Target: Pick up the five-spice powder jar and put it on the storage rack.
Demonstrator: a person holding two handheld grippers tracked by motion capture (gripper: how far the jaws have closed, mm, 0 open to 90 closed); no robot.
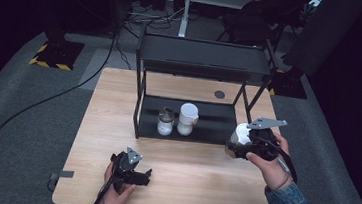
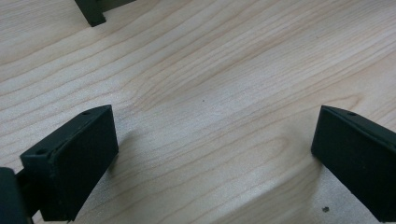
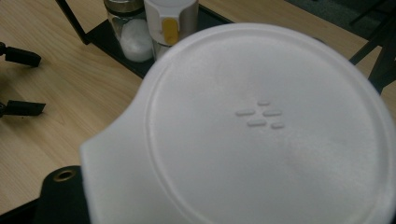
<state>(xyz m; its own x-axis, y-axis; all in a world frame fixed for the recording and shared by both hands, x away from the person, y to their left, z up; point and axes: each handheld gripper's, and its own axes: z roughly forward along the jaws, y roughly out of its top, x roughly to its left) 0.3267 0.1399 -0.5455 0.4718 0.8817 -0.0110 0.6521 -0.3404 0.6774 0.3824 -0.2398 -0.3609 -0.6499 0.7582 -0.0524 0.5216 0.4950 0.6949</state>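
My right gripper (image 1: 237, 146) is shut on a white-lidded jar (image 1: 240, 136), held above the table just off the right front corner of the black shelf rack (image 1: 216, 128). Its round white lid (image 3: 261, 130) faces the camera in the right gripper view, with one black jaw beside it at the lower left. My left gripper (image 1: 145, 176) rests low over the wooden table (image 1: 192, 173) near the front edge. It is open, with bare wood between its jaws (image 2: 214, 116). That open gripper (image 3: 21, 81) is also at the left edge of the right gripper view.
On the rack's lower tier stand a glass jar with a metal lid and white contents (image 1: 165, 121) (image 3: 128, 32) and a white-lidded jar with a yellow label (image 1: 187, 118) (image 3: 173, 23). The upper tier (image 1: 203, 56) is bare. A rack foot (image 2: 93, 16) is ahead of my left gripper.
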